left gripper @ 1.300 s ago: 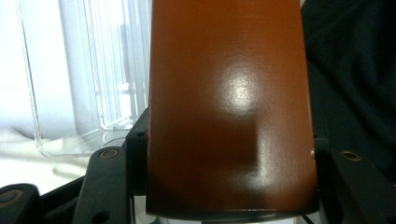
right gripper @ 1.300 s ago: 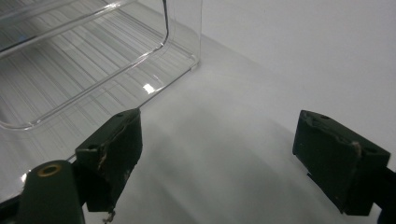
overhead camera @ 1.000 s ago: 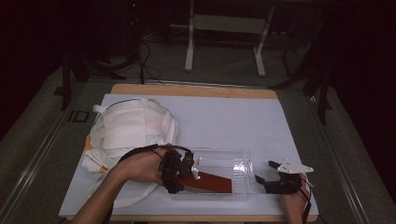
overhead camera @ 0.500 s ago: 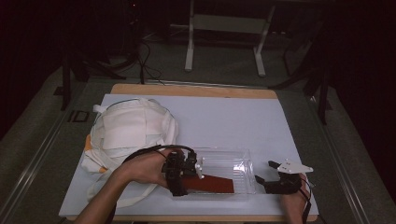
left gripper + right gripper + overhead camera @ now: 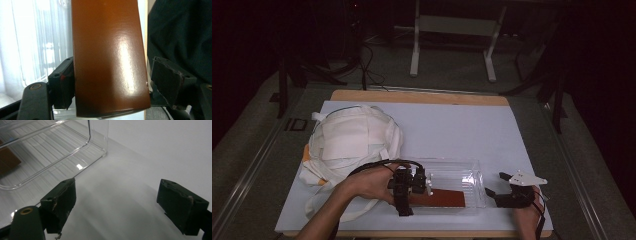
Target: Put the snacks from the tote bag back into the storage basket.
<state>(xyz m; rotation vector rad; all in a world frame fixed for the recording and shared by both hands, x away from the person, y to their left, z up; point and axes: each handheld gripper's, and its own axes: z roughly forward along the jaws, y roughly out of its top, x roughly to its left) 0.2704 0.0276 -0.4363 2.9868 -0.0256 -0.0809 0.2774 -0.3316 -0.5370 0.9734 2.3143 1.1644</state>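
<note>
Left gripper view: the brown strip is released between just-opening, spread fingers, laid in the clear tray; the right gripper is spread, empty.

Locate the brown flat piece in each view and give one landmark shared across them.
High view: brown flat piece lies in the clear tray, low centre.
Left gripper view: centre, between that gripper's jaws.
Right gripper view: a corner at the left edge, inside the tray.
Shared landmark: the clear tray.

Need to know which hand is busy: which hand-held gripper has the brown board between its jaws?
The left hand-held gripper: the brown board lies between its jaws, which have just been opening. The right hand-held gripper stands open over bare table, beside the clear tray.
</note>
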